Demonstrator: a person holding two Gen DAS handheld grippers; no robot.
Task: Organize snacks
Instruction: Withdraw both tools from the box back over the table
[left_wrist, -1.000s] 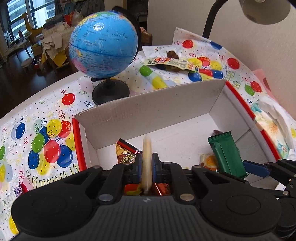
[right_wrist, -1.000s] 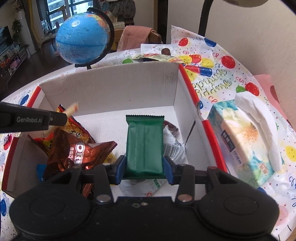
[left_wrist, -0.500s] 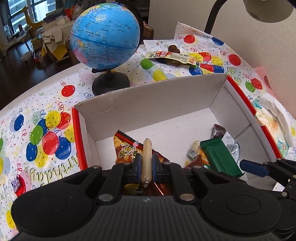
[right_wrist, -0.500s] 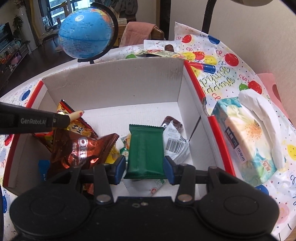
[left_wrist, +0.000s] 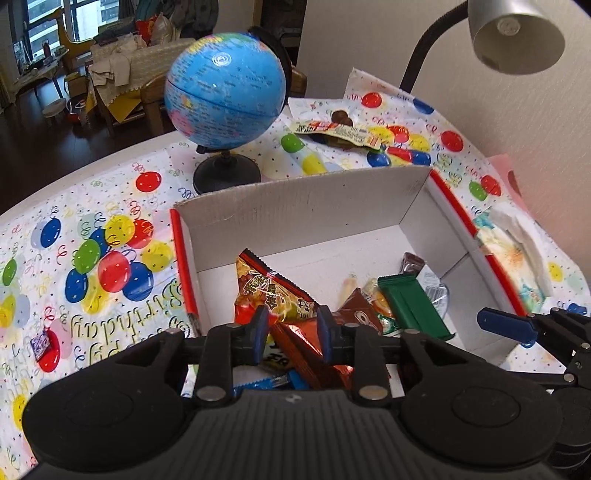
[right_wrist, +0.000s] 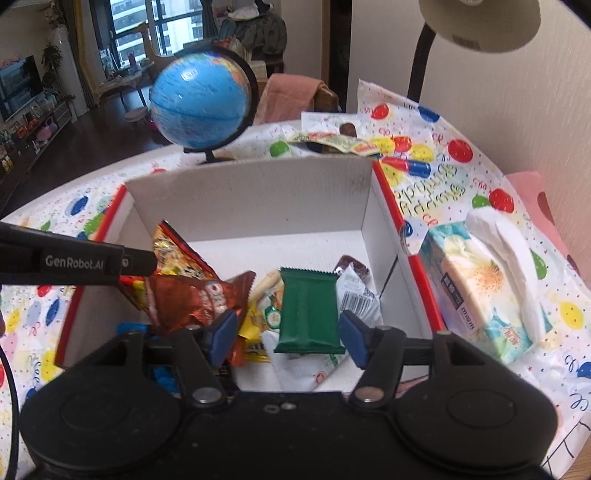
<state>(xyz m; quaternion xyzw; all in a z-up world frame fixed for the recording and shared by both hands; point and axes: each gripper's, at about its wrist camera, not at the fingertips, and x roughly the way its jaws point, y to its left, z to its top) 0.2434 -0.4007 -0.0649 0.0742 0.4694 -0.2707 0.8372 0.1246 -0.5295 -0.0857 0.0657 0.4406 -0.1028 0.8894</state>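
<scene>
You're working in soft, even daylight, coming from the windows (left_wrist: 55, 26) far back on the left, which blow out pale. Your desk lamp (left_wrist: 517, 37) hangs overhead top right, its shade interior only faintly lit. A small glare spot sits on the globe (right_wrist: 199, 99), which smears with motion blur in the right wrist view; the left view holds sharper. Foil wrappers (right_wrist: 192, 299) catch little glints. The white box wall (left_wrist: 314, 206) shades its inner floor gently. Fisheye bending curves the table edge, and corners go black.
</scene>
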